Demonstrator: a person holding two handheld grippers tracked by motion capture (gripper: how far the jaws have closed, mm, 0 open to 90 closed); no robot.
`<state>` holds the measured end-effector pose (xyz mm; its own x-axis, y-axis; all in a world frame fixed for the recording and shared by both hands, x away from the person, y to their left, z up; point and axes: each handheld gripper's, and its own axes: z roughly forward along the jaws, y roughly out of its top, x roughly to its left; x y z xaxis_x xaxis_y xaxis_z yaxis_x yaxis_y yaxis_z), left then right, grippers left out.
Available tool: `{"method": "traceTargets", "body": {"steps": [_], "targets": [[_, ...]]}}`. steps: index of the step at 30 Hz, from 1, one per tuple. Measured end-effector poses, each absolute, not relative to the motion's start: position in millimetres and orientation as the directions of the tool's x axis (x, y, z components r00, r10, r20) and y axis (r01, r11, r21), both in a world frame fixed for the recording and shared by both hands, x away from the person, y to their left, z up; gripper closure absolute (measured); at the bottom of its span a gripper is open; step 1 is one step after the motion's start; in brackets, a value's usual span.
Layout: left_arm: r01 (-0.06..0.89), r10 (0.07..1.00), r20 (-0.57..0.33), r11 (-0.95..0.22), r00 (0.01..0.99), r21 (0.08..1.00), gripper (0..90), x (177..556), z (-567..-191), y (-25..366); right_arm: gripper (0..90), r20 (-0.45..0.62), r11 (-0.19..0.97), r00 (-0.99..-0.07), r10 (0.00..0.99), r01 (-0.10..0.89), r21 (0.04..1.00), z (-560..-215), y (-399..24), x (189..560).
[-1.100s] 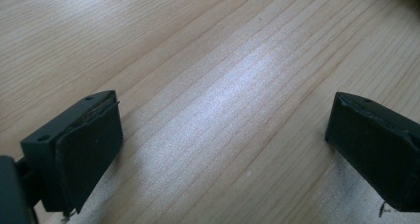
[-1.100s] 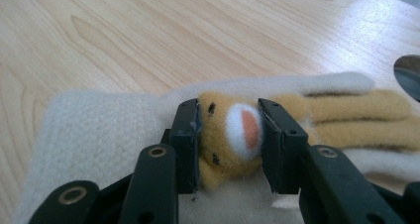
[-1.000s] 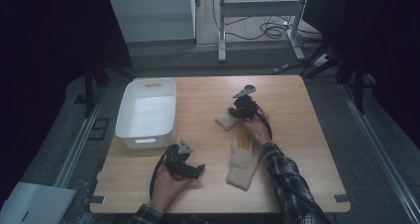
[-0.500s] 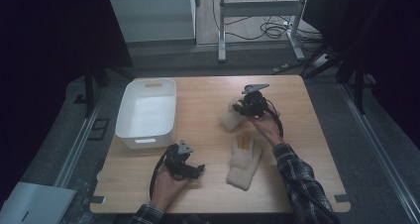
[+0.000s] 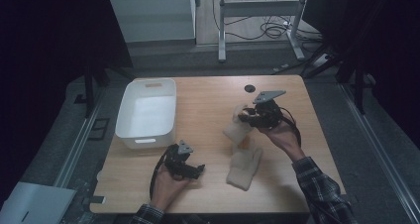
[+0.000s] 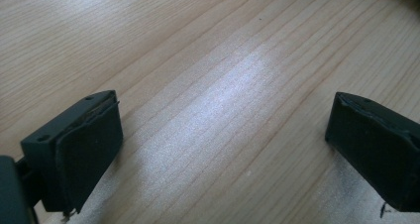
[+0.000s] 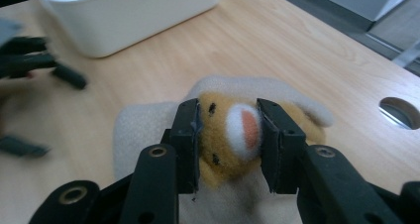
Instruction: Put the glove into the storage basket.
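Right claw (image 7: 228, 135) pinching the plush toy (image 7: 233, 135), lifted above the counter (image 5: 208, 100) toward its far right corner (cream glove (image 5: 243, 163) beneath). Left claw (image 6: 223, 149) spread, near edge.

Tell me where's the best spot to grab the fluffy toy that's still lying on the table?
Probably the narrow end of the cream plush toy nearest the person. It lies flat on the table, widest in the middle, so the slimmer end should fit between the jaws. Come from above. The left tool rests open beside it, while the right tool already pinches the orange-faced plush.
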<state>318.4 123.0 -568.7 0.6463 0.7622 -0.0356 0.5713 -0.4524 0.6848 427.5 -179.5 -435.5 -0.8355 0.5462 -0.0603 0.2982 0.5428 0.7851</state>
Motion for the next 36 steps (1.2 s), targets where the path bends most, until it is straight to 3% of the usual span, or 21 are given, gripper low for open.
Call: {"method": "traceTargets", "body": {"steps": [11, 23, 30, 36], "targets": [[0.573, 0.763, -0.037, -0.451, 0.645, 0.685, 1.2, 318.4, -568.7, 122.9, 63.1, -0.043, 0.586, -0.885, 0.463, 0.269, 0.764, -423.8, -191.1, 374.2], [0.574, 0.765, -0.039, -0.448, 0.643, 0.685, 1.2, 318.3, -568.8, 122.6, 61.8, 0.012, 0.66, -0.916, 0.4, 0.297, 0.69, -485.8, -188.3, 345.6], [0.573, 0.764, -0.037, -0.45, 0.644, 0.685, 1.2, 318.3, -568.8, 122.7, 47.7, 0.013, 0.666, -0.915, 0.404, 0.304, 0.682, -512.4, -185.0, 337.4], [0.575, 0.766, -0.039, -0.446, 0.641, 0.686, 1.2, 318.2, -568.9, 122.4, 40.4, 0.028, 0.613, -0.902, 0.431, 0.315, 0.725, -496.7, -197.5, 335.6]]}}
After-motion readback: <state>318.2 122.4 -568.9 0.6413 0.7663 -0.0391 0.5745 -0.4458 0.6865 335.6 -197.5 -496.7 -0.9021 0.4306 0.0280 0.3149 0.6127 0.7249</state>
